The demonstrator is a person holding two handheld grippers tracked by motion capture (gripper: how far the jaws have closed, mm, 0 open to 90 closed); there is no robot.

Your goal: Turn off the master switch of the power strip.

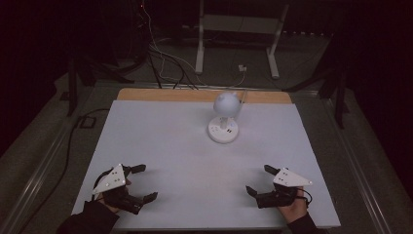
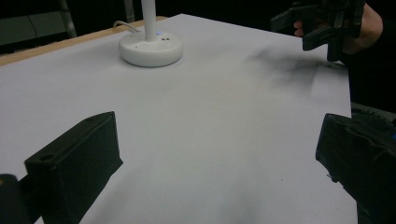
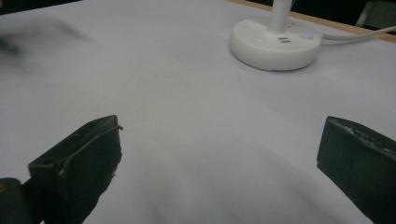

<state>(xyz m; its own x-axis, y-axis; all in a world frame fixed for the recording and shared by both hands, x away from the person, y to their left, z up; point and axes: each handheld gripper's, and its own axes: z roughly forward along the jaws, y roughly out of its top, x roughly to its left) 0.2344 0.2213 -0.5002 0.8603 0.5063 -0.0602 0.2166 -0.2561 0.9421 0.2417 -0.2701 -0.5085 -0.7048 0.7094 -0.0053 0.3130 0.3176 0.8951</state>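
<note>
Near front edge of table (image 1: 160, 146): left gripper (image 1: 141, 183) and right gripper (image 1: 258, 180) parked, jaws wide, empty, flanking clear approach toward desk lamp (image 1: 224, 117) at far edge.

Showing as smooth, glossy white plastic: desk lamp (image 1: 224, 122), round base (image 3: 274, 44) catching soft highlights, small buttons set into the top. Looking matt and paper-like, pale grey-white, without sheen: table cover (image 1: 185, 161). Peeking out along the far edge as bare light wood, dull finish: tabletop strip (image 1: 160, 94). Appearing as matt black plastic, slightly rough and scuffed at the edges: left gripper (image 1: 138, 182) and right gripper (image 1: 258, 179). Lying on each as flat, pale grey, smooth sheet: three-cornered plates. Reading as dark cloth at the near edge: sleeves (image 1: 92, 220).
</note>
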